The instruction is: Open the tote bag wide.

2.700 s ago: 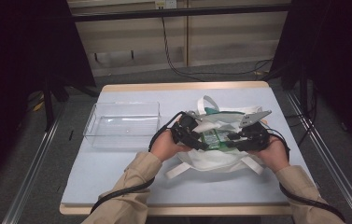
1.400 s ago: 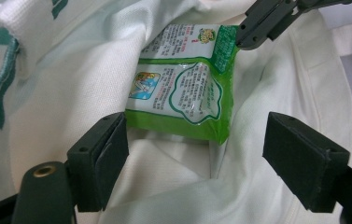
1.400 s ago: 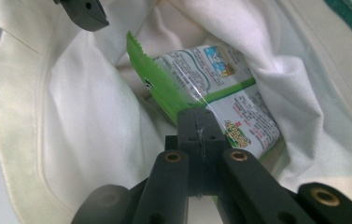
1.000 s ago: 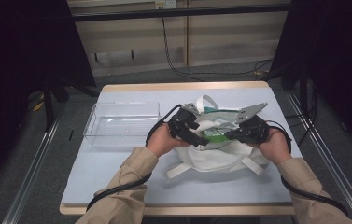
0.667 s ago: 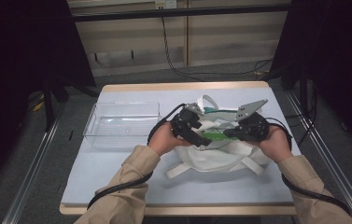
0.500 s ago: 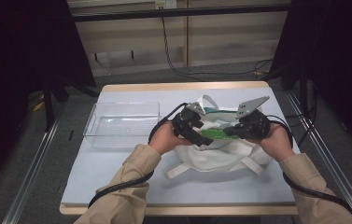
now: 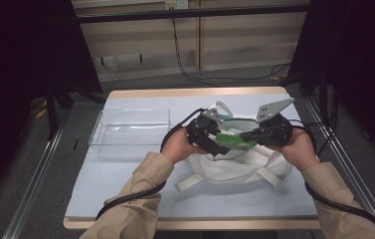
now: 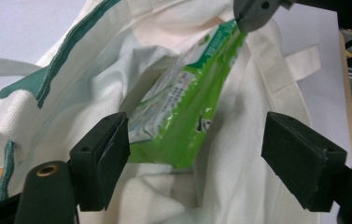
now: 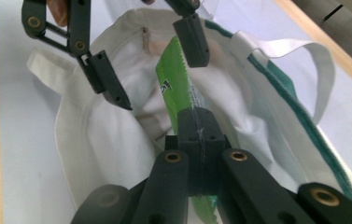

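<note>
A white cloth tote bag point(image 7: 234, 167) with green trim lies open on the table. A green snack packet point(image 7: 232, 140) sticks out of its mouth. My right gripper point(image 7: 247, 135) is shut on the packet's upper end point(image 9: 171, 88) and holds it slanted above the bag point(image 9: 99, 135). My left gripper point(image 7: 215, 144) is open and faces it. In the left gripper view the packet's lower end point(image 8: 183, 121) lies between the wide jaws, and the pads do not press it. Those jaws have just closed a little. The packet's bottom edge is hidden inside the bag point(image 8: 71, 56).
A clear plastic bin point(image 7: 128, 130) stands to the left of the bag, near the table's left edge. The bag's handles point(image 7: 264, 174) trail toward the front. Metal rails point(image 7: 41, 164) run along both sides of the table.
My right gripper has risen slightly, drawing the green packet farther out of the bag. The left hand has stayed about where it was.
</note>
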Available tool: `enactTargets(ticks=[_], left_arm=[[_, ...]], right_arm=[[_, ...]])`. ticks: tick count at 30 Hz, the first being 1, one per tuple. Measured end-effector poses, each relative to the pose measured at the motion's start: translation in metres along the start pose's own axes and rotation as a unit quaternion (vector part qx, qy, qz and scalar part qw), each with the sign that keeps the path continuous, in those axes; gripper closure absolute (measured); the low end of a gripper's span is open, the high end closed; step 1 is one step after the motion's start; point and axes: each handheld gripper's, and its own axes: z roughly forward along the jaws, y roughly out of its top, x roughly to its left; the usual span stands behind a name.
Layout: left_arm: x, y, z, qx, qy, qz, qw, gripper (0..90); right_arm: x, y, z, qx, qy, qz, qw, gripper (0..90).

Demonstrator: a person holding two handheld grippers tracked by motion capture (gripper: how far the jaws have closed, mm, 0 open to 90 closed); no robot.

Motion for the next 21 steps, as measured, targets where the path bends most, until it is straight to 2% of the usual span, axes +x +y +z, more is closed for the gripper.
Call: enactTargets(ticks=[6,14,21], left_arm=[[-0.0011,0.0044,-0.0028,-0.002,0.004,0.007,1.0000,24.5],[-0.0025,0.0064,-0.0012,0.011,0.006,0.034,0.9993,29.6],[-0.0014,0.0026,0.0022,0.019,0.007,0.040,0.9990,31.9]], right_arm=[[-0.0010,0.0037,-0.0046,-0.007,-0.001,-0.001,1.0000,90.0],[0.0011,0.0043,0.0010,-0.009,0.004,-0.002,0.9999,90.0],[0.0014,0.0062,0.0052,-0.007,0.007,0.000,0.9999,90.0]])
